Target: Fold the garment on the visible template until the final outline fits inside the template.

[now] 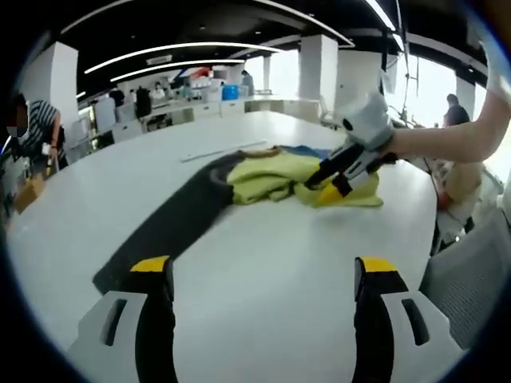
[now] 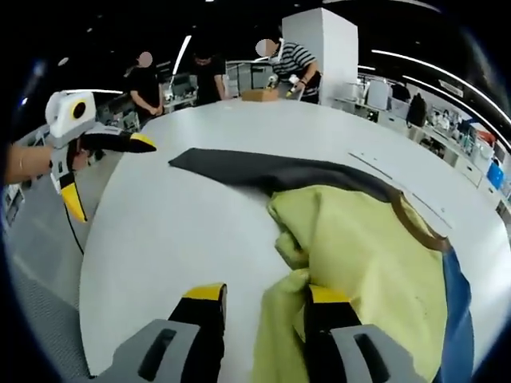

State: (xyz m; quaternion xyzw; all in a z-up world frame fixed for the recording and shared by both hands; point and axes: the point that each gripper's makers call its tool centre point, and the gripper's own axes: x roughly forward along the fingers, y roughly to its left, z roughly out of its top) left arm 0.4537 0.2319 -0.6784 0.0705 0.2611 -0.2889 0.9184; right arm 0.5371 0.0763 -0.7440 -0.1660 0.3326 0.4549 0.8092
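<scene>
- The left gripper (image 1: 263, 275) is held with its jaws wide apart above bare table (image 1: 263, 239); nothing is between them. In the right gripper view it (image 2: 108, 171) is seen at the left, off the table's edge, jaws spread, in a hand (image 2: 32, 159).
- The right gripper (image 2: 263, 299) has its jaws narrowed, with a fold of the yellow garment (image 2: 359, 263) lying between them and over the right jaw; whether the cloth is actually pinched cannot be told. In the left gripper view it (image 1: 331, 182) is seen resting on the near edge of the garment (image 1: 279, 177), carried by a bare arm (image 1: 447, 140).
- The garment is bunched in a crumpled heap on the white table, with a brown collar band (image 2: 419, 227) and a blue part (image 2: 459, 319) at its far side.
- A dark grey template (image 1: 172, 219) lies flat on the table, partly under the garment, one long strip stretching away from it (image 2: 263, 169).
- People (image 2: 291, 64) are seen standing beyond the table, near a cardboard box (image 2: 259, 94).
</scene>
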